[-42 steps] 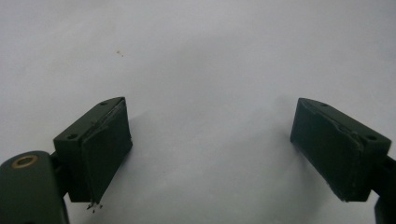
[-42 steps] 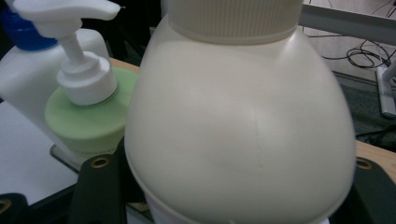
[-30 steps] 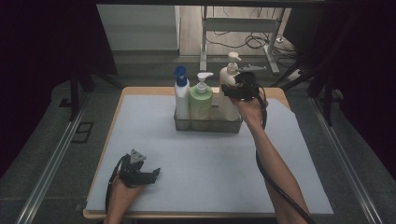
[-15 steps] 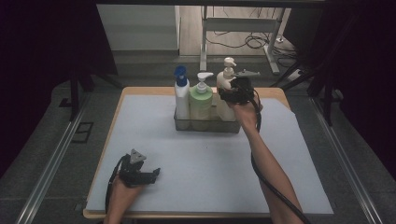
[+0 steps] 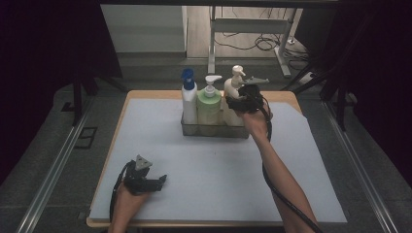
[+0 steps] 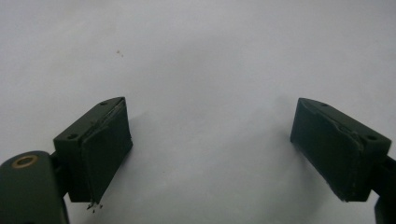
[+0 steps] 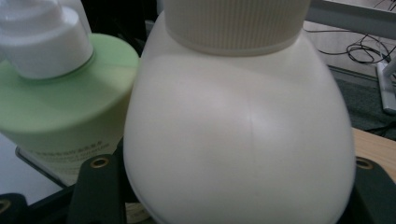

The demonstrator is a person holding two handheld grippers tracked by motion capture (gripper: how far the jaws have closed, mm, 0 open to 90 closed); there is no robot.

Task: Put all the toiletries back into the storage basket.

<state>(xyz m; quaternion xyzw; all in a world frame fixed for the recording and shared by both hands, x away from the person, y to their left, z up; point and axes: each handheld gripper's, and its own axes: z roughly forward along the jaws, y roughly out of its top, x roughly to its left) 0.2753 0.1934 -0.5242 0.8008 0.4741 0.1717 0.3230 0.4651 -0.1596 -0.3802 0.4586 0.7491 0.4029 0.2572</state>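
Three pump bottles stand in a clear tray point(image 5: 214, 132) at the back of the white mat: a white one with a blue cap point(image 5: 188, 99), a green one point(image 5: 209, 104) and a cream one point(image 5: 234, 85). My right gripper point(image 5: 236, 103) is shut on the cream bottle point(image 7: 238, 130) at the tray's right end, with a jaw on each side of its body. The green bottle point(image 7: 56, 107) stands just beside it. Whether the cream bottle rests on the tray floor is hidden. My left gripper point(image 5: 154, 182) rests open on the mat near the front left, and nothing lies between its pads point(image 6: 100, 144).
The white mat point(image 5: 218, 179) covers a wooden table point(image 5: 286, 96) whose edges show at the back and front. A cable trails from the right gripper along the forearm point(image 5: 277, 174). Metal rails point(image 5: 53, 170) run beside the table, and desk legs and cables lie on the floor behind.
My right gripper has come down and slightly left with the cream bottle, which now sits lower beside the green one. The left gripper has stayed put.
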